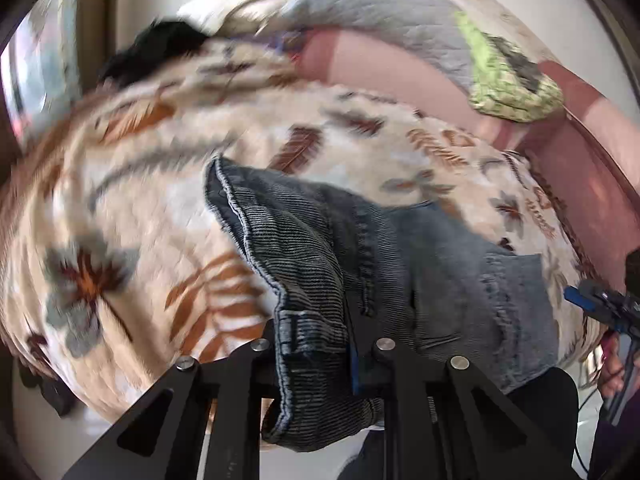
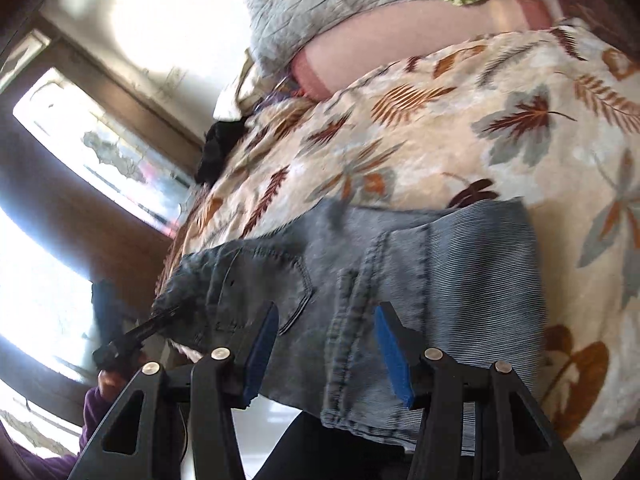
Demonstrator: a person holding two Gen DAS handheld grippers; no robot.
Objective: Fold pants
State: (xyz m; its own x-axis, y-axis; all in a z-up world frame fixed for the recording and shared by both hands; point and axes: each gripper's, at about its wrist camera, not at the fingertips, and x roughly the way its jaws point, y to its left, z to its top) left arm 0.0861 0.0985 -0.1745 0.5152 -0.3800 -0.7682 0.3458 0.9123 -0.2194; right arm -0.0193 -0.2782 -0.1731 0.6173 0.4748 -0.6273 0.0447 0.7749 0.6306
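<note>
Ribbed matt denim pants point(image 2: 460, 248), fuzzy leaf-print blanket point(image 2: 460, 128)

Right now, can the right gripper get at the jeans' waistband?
Probably yes: the right gripper is open with the jeans waistband lying between its pads, nothing in front. The left gripper already clamps the denim elsewhere.

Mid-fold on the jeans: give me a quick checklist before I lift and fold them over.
1. Left gripper shut on jeans at the waistband: ok.
2. Right gripper gripping the jeans: not ok, jaws stand apart with denim between the pads, not pinched.
3. Jeans lying flat: not ok, bunched at the left gripper.
4. Blanket free of either gripper: ok.
5. Bare blanket beyond the jeans for the fold: ok.
6. Where the leg hems lie: cannot tell, out of view.
</note>
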